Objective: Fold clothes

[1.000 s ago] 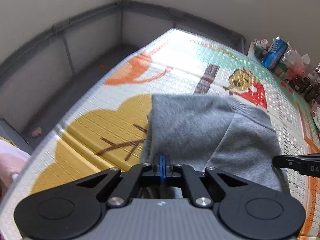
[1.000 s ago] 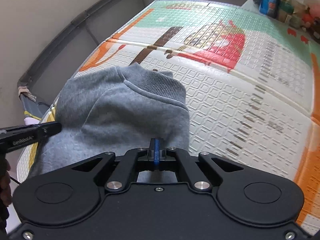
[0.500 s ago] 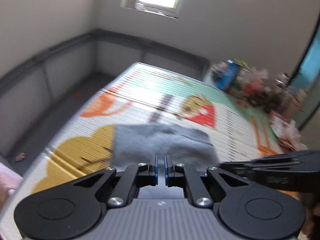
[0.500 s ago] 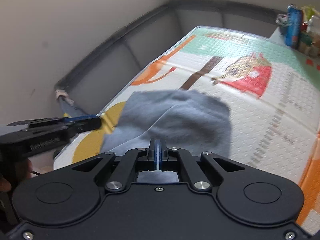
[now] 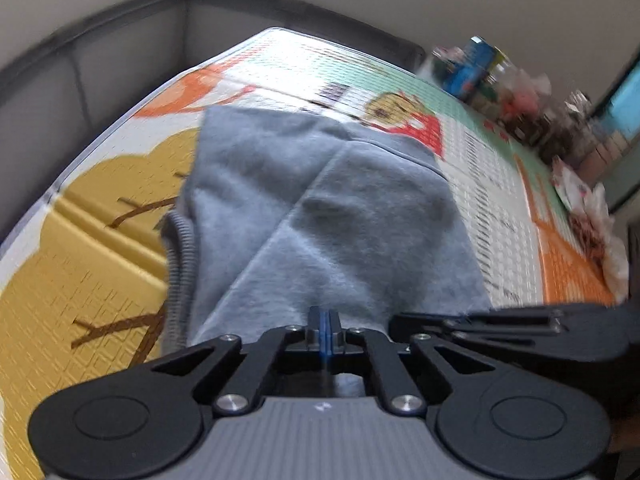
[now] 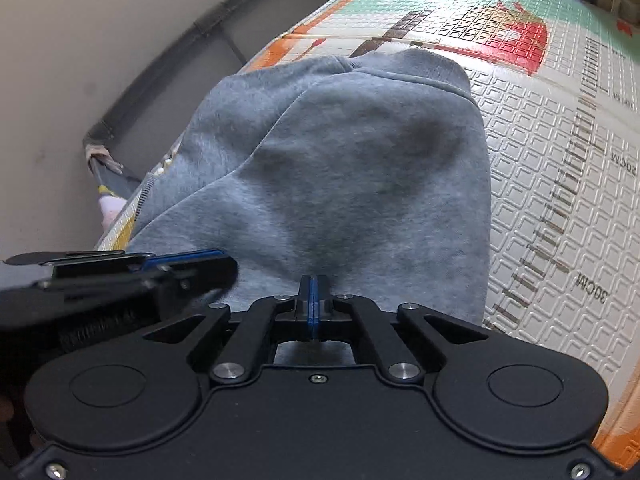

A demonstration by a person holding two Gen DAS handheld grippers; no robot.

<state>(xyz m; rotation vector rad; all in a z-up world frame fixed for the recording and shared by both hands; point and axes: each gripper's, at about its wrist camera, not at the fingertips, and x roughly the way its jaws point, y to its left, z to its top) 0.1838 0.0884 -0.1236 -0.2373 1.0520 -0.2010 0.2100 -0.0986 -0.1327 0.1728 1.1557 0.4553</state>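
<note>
Left gripper [image 5: 324, 322]: blue-padded fingers pressed together with no gap, tips against the near edge of the grey sweatshirt [image 5: 320, 208]; whether a fold of cloth is pinched between them cannot be told, the contact point being hidden by the tips themselves. Just to the right of these fingers, nearly touching, the right gripper [image 6: 313, 288] seen side-on as a dark bar. In its own view: fingers likewise shut tight, pads flush, tips meeting the sweatshirt's near hem; again cannot tell whether cloth is gripped. Left of these fingers, close by and low over the fabric, the other tool's blue-edged tip.

Directly ahead of both pairs of fingers: sweatshirt spread flat, folded over itself, a diagonal fold edge running from near the fingers up and away to the right. To the left of the fingers, a ribbed cuff or hem [image 5: 180, 256] bunched along the garment's side. At the far end, ribbed collar [image 6: 424, 60] lying against the surface.

Beneath and beyond the garment: patterned play mat [image 5: 80, 248], yellow shapes left of the fingers, white grid squares to the right, orange, green and a red cartoon figure past the collar. Farther still, right of the fingers: blurred clutter of boxes and bottles [image 5: 480, 68]. Far left: grey padded barrier [image 5: 80, 64] below a pale wall.
</note>
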